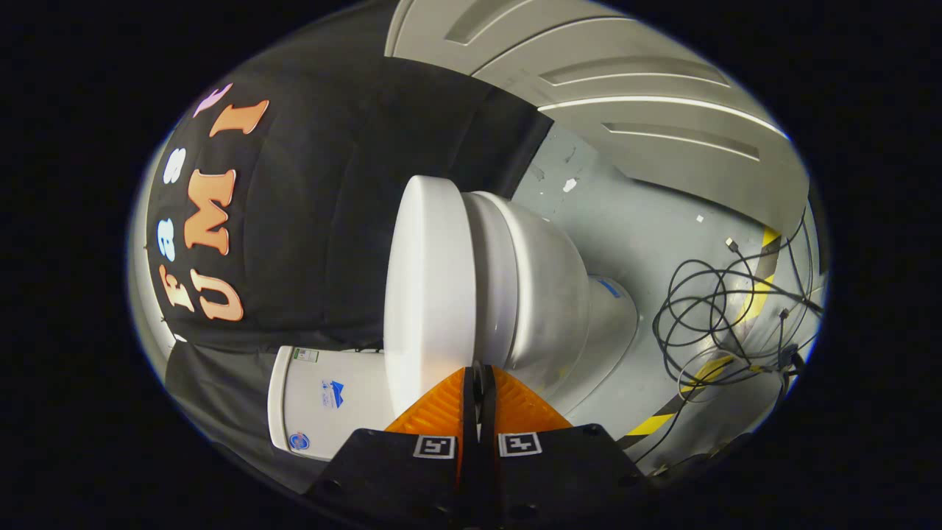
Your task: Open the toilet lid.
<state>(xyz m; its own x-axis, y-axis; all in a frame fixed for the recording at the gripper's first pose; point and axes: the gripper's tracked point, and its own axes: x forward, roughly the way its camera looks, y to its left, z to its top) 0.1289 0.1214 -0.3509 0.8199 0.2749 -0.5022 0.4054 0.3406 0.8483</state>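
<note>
In the gripper view everything looks tipped on its side. The gripper (479,383) has two orange fingers (438,408) that come up from black blocks with small square marks. The jaws are pressed close together, with just a thin dark gap between them. I cannot tell if they pinch anything in that gap.

The fingertips reach right up to the toilet (544,294). They sit at the seam where the white lid (427,287) meets the bowl. The lid is flat against the bowl, so it is not open yet. From the fingertips, the lid runs off toward 11 o'clock and the bowl bulges toward 1 o'clock.

The white tank (324,401) is at about 9 o'clock from the fingertips, just beside the lid. It has small stickers on it.

The grey floor (625,221) is beyond the bowl. A tangle of black cables (717,324) lies on it at about 3 o'clock, well apart from the toilet. A yellow and black stripe (662,419) crosses the floor under the cables. A grey door (625,96) is far off at 1 o'clock.
</note>
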